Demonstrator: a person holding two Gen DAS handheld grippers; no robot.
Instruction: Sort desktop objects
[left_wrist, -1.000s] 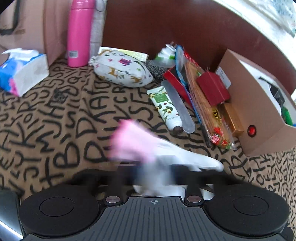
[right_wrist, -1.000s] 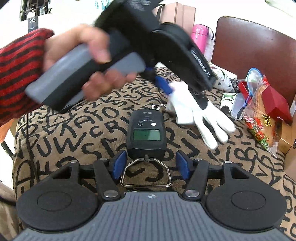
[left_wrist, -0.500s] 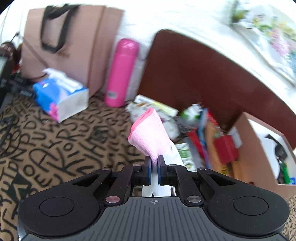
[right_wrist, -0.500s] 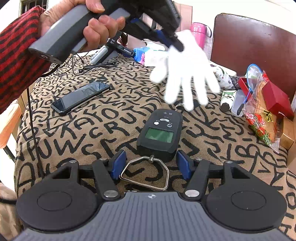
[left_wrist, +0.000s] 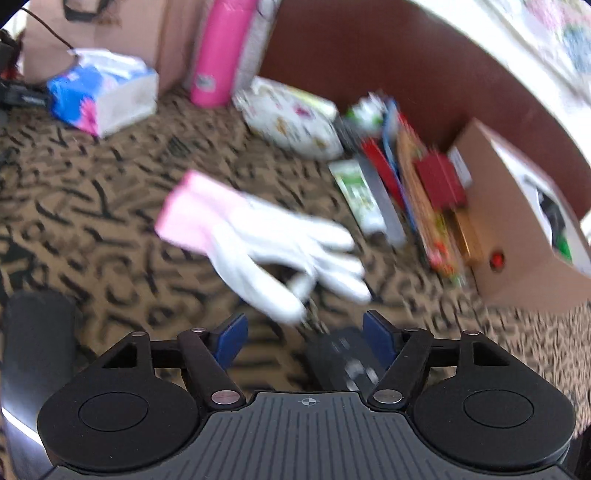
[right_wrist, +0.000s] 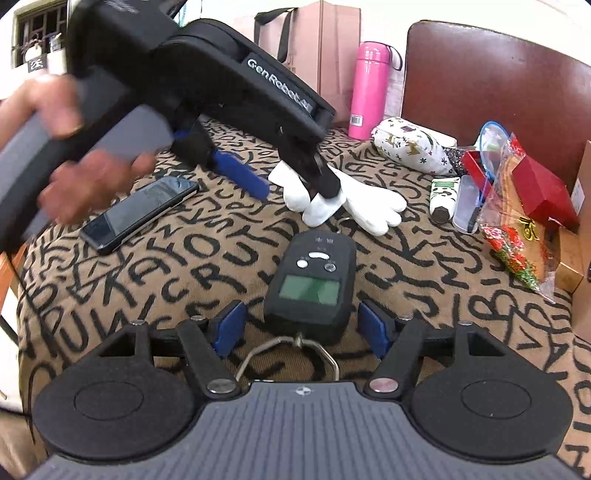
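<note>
A white glove (left_wrist: 280, 251) with a pink cuff lies loose on the letter-print tablecloth (right_wrist: 184, 258), fingers spread, blurred in the left wrist view. My left gripper (left_wrist: 303, 338) hovers just short of it with its jaws opening and nothing between them. In the right wrist view, a hand holds the left gripper (right_wrist: 293, 190) over the glove (right_wrist: 373, 206). A black digital hanging scale (right_wrist: 308, 284) lies nearer, its metal handle ring (right_wrist: 291, 354) toward me. My right gripper (right_wrist: 301, 328) straddles the scale's lower end, jaws opening, its pads (right_wrist: 231, 326) clear of the scale's sides.
A smartphone (right_wrist: 138, 212) lies at the left. At the back stand a pink bottle (right_wrist: 369, 90), a paper bag (right_wrist: 317, 48), a tissue pack (left_wrist: 103, 96) and a patterned pouch (right_wrist: 410, 149). A cream tube (right_wrist: 443, 199), a red box (right_wrist: 539, 188) and a cardboard box (left_wrist: 517, 236) crowd the right.
The left gripper, shut on the glove's cuff and holding it up, has let go; the glove now lies on the cloth past the scale. The right gripper stayed put, jaws slightly wider.
</note>
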